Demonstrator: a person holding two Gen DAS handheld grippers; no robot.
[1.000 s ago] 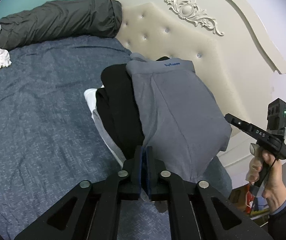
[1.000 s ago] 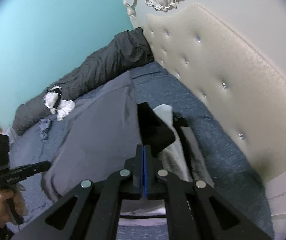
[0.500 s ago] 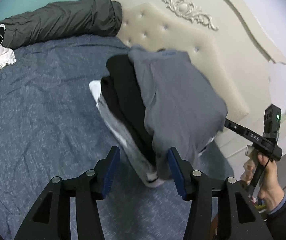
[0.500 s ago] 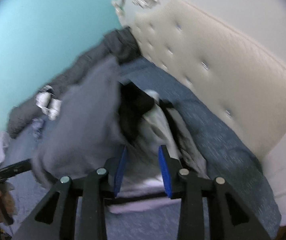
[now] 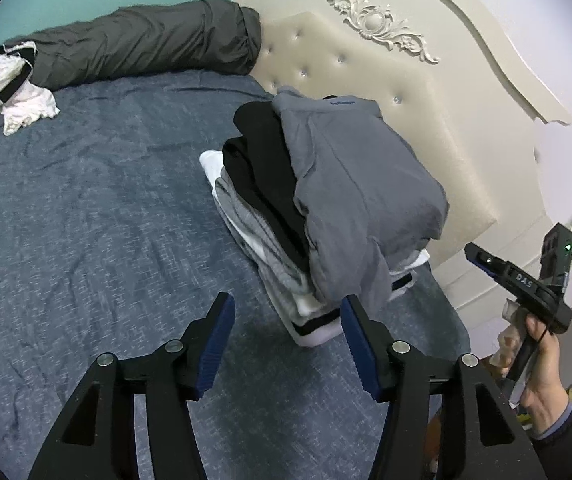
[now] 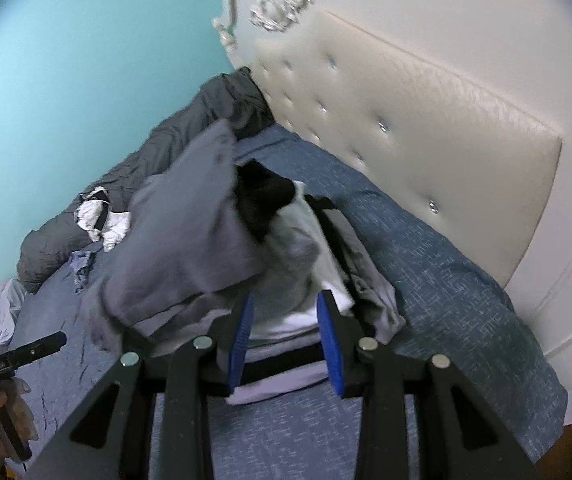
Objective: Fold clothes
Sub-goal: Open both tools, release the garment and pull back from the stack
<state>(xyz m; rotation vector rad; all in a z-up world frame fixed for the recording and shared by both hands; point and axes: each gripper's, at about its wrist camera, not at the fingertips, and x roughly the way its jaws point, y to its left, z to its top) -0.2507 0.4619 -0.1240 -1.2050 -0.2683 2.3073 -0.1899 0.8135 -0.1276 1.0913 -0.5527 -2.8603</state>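
Both jaws stand wide apart and grip nothing: the left gripper [image 5: 286, 344] hangs over bare bedspread [image 5: 85, 240] just short of the stack [image 5: 310, 216], and the right gripper [image 6: 286, 340] has its blue pads either side of the stack's low white layers, whether touching I cannot tell.

A grey shirt [image 5: 358, 184] lies folded on top of the stack, draping over the near side; beneath it sit black, light grey and white pieces. That stack stands on the bed close to the headboard [image 5: 426, 120]. Loose white clothes [image 5: 17, 92] lie well apart, by the dark rolled duvet [image 5: 145, 44].

Cloth like this is judged light, soft and limp; it sags wherever it is not held, and the stack looks tall and tilted, so a push from one side could spill it. Pinching a hem or folded edge with both grippers spread apart would likely keep a piece flat.

Open bedspread to the left gives wide room for laying cloth out. On the right the headboard and the bed's corner edge crowd the stack, and the right hand [image 5: 542, 368] is beyond that edge.
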